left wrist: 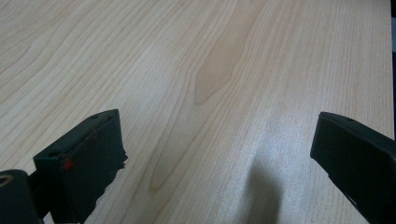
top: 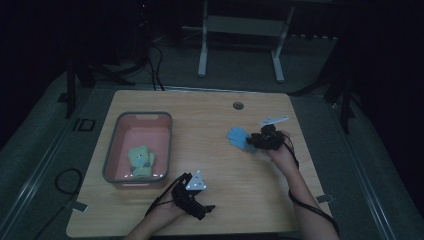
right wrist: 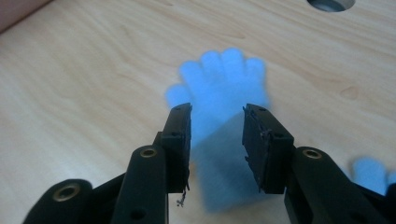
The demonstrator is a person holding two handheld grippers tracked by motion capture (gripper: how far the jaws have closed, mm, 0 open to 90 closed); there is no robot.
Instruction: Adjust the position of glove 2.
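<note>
Blue glove [right wrist: 219, 93] lies flat on the bench [top: 210, 150], well right of the pink bin [top: 137, 180], just beside the right claw [top: 248, 142]. In the right gripper view that claw [right wrist: 217, 140] hovers over the cuff end, jaws part-closed with a gap between them; the glove is under and between them, but I cannot tell whether the pads press on it yet. A second blue piece [right wrist: 371, 172] peeks in at that view's right edge (likely the other glove).

Handling guess: light, limp knit fabric, soft, not slippery, not fragile; it will droop and fold once lifted. Best hold looks like the cuff or palm, pinching a fold of cloth rather than a finger.

The bin is smooth hard plastic with a grey rim, and holds a yellow-green soft thing [top: 141, 161]. Left claw [left wrist: 217, 154] is wide open, empty, over bare pale woodgrain.
</note>
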